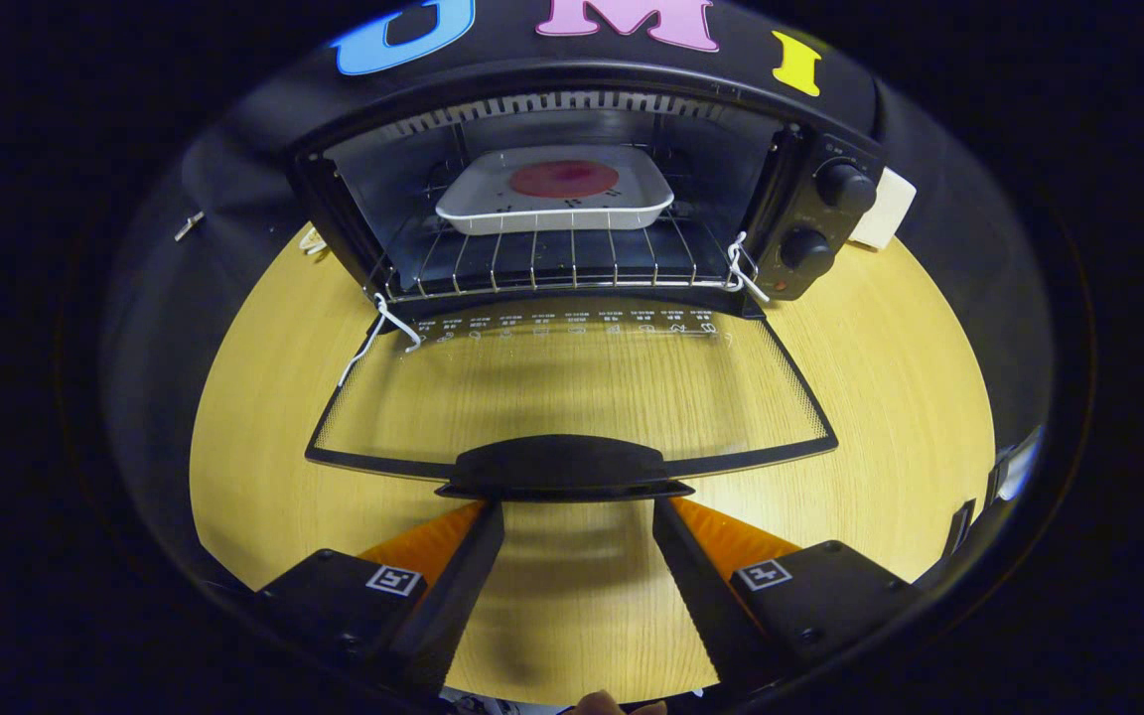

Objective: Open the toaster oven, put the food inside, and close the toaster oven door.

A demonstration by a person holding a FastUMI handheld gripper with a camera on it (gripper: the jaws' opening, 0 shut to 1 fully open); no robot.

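Fingers of the hand-held gripper (577, 501) stand spread apart with nothing between them, their tips just under the dark handle (562, 465) of the toaster oven's door (572, 382), which lies folded flat over the wooden surface (890, 397). Beyond the door, the toaster oven (572, 199) stands open, and inside it a white tray (554, 194) holding round reddish food (564, 179) rests on the wire rack (542, 260).

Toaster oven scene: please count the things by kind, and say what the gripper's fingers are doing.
Toaster oven, door down: 1
Control knobs: 2
White tray with red food, on the rack: 1
Door handle: 1
Gripper, fingers open, tips at the handle's underside, not pressing it: 1
Total: 6
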